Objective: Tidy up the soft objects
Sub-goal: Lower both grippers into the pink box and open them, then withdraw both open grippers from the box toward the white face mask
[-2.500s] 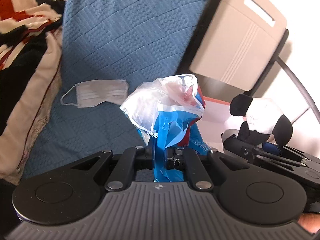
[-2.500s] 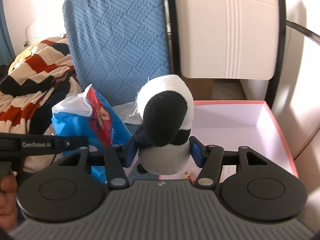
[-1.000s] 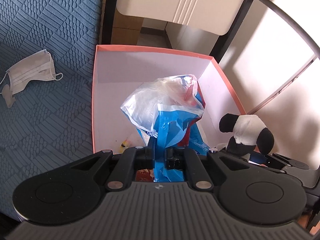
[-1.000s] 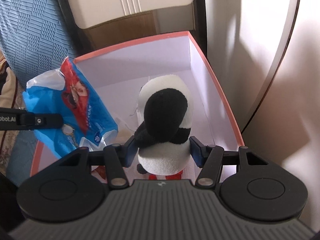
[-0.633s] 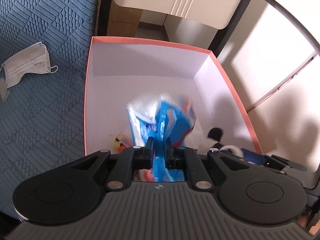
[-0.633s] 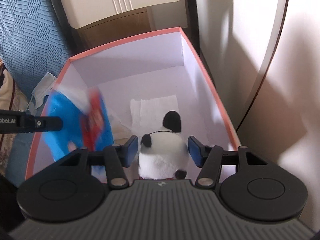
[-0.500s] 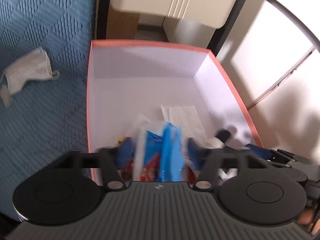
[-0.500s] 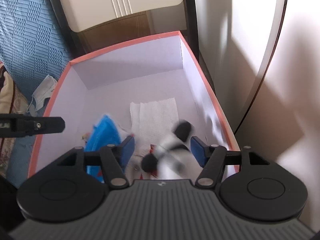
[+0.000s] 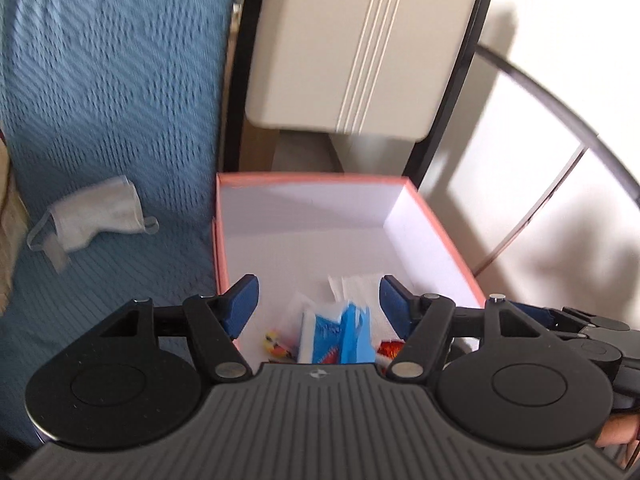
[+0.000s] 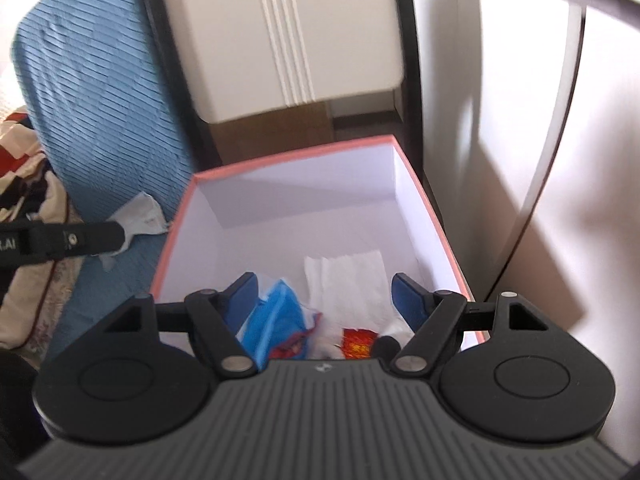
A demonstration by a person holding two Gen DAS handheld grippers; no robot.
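- Both held items had dropped since the earlier frames: blue snack bag (image 9: pixel 336 334) was out of the left gripper (image 9: pixel 318 296), panda plush (image 10: pixel 386 346) out of the right gripper (image 10: pixel 324 292), both now lying in the pink-rimmed box (image 10: pixel 420 196).
- Left gripper stood with jaws spread wide, nothing between them, hovering over the near end of the box.
- Right gripper likewise had jaws wide apart and empty, above the same near end; its dark body showed at the right edge of the left wrist view.
- Blue snack bag lay on the box floor at the near end, toward the left side, partly hidden by the gripper bodies.
- Panda plush was barely visible: only a black bit and some white fuzz at the bottom edge of the right wrist view, near right of the box.
- White paper towel (image 10: pixel 346 276) lay flat on the box floor, just beyond the bag and plush.
- Red-orange wrapper (image 10: pixel 358 342) sat between the bag and the plush; a small yellow item (image 9: pixel 274 340) sat left of the bag, too small to identify.
- Face mask (image 9: pixel 94 216) lay on the blue quilted cover (image 9: pixel 100 100), left of the box, apart from it.
- Beige panel (image 9: pixel 360 48) stood behind the box.
- Striped blanket (image 10: pixel 24 184) at far left of the right wrist view.
- Frames were motion-blurred.
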